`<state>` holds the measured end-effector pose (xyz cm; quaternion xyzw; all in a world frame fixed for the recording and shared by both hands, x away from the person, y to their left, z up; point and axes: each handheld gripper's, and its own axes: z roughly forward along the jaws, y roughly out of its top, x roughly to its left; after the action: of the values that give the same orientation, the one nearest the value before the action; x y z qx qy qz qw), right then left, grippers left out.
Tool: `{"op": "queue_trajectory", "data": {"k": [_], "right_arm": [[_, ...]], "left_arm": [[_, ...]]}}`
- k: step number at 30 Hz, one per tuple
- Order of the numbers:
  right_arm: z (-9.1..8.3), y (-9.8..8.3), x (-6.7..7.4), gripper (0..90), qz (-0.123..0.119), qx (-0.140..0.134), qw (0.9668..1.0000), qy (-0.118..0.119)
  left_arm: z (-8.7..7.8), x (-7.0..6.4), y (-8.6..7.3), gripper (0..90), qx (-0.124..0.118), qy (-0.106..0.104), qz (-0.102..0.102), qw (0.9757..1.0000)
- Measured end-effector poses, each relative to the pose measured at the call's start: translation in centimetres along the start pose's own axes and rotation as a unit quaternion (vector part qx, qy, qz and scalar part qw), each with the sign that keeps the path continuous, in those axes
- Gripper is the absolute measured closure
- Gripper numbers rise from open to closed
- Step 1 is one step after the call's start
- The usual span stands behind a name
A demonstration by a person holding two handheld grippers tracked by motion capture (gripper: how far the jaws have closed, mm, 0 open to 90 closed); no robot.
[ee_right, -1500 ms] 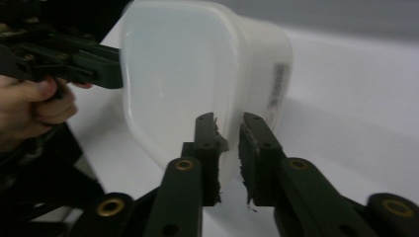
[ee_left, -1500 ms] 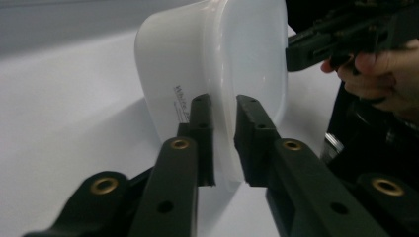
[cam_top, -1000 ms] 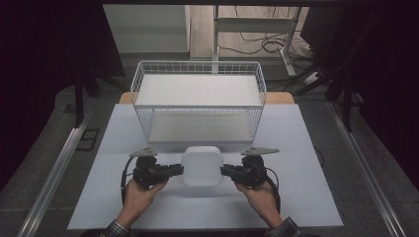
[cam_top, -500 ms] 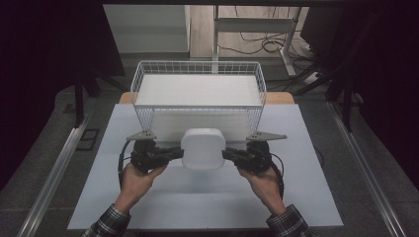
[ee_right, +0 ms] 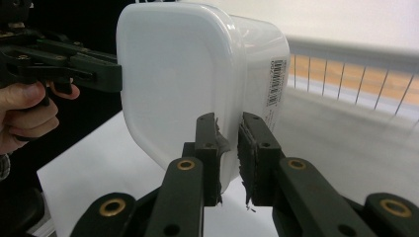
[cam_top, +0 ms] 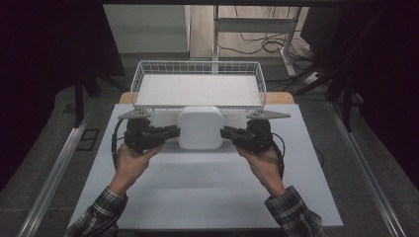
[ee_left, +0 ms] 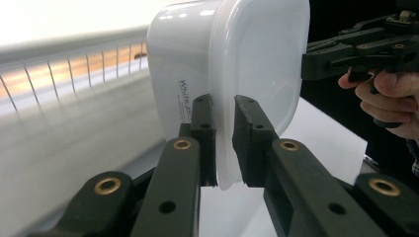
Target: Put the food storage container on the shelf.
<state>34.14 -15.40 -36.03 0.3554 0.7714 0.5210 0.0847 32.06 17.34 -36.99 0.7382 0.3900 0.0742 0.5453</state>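
Left tongs (cam_top: pixel 173 132) and right tongs (cam_top: pixel 226 132) each pinch the tub (cam_top: pixel 200 127) rim, just before the basket (cam_top: pixel 197 74).

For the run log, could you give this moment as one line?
white container | left gripper, right gripper clamp opposite rims | lifted | by wire basket

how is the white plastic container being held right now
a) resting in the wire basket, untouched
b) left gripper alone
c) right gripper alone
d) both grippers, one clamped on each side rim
d: the left gripper and the right gripper each pinch the rim at an opposite side of the white plastic container, in front of the wire basket.
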Motion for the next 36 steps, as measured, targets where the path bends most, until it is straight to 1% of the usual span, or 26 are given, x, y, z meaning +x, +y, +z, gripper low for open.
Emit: {"op": "queue_trajectory", "data": {"k": [1, 8, 12, 16, 17, 19, 22, 26, 29, 31, 33, 36], "right_arm": [[0.0, 0.5, 0.0, 78.8, -0.001, -0.003, 1.0, 0.001], [-0.3, 3.9, 0.1, 79.0, -0.012, -0.018, 0.9998, -0.002], [-0.2, 6.0, 0.0, 79.1, -0.015, -0.028, 0.9995, -0.004], [0.1, 7.7, -0.4, 79.1, -0.014, -0.033, 0.9993, -0.009], [0.3, 8.0, -0.6, 79.2, -0.015, -0.033, 0.9993, -0.01], [0.6, 8.5, -0.9, 79.1, -0.012, -0.032, 0.9993, -0.012], [1.3, 9.0, -1.7, 79.0, -0.002, -0.026, 0.9995, -0.017], [2.1, 9.3, -2.5, 78.9, 0.008, -0.021, 0.9996, -0.02], [2.6, 9.5, -3.1, 78.7, 0.015, -0.014, 0.9996, -0.021], [2.8, 9.6, -3.3, 78.4, 0.017, -0.011, 0.9996, -0.021], [2.9, 9.7, -3.5, 78.2, 0.021, -0.009, 0.9995, -0.022], [3.2, 10.0, -3.7, 77.5, 0.027, -0.005, 0.9994, -0.023]], "left_arm": [[-0.1, 0.1, 0.4, 80.3, -0.003, -0.001, 0.004, 1.0], [-0.8, 0.8, 3.4, 80.2, -0.019, 0.001, 0.007, 0.9998], [-1.0, 1.3, 5.5, 80.1, -0.026, 0.006, 0.009, 0.9996], [-0.9, 1.9, 7.0, 79.9, -0.025, 0.013, 0.009, 0.9996], [-0.7, 2.1, 7.4, 79.9, -0.024, 0.016, 0.006, 0.9996], [-0.3, 2.6, 7.9, 79.7, -0.02, 0.02, 0.002, 0.9996], [0.3, 3.2, 8.3, 79.5, -0.014, 0.024, -0.004, 0.9996], [1.2, 4.0, 8.8, 78.9, -0.007, 0.03, -0.016, 0.9994], [1.8, 4.3, 8.9, 78.0, 0.002, 0.037, -0.023, 0.9991], [2.0, 4.4, 8.9, 77.2, 0.001, 0.037, -0.025, 0.999], [2.2, 4.6, 9.0, 76.6, -0.003, 0.036, -0.031, 0.9989], [2.3, 4.7, 9.1, 72.9, -0.005, 0.032, -0.034, 0.9989]]}}
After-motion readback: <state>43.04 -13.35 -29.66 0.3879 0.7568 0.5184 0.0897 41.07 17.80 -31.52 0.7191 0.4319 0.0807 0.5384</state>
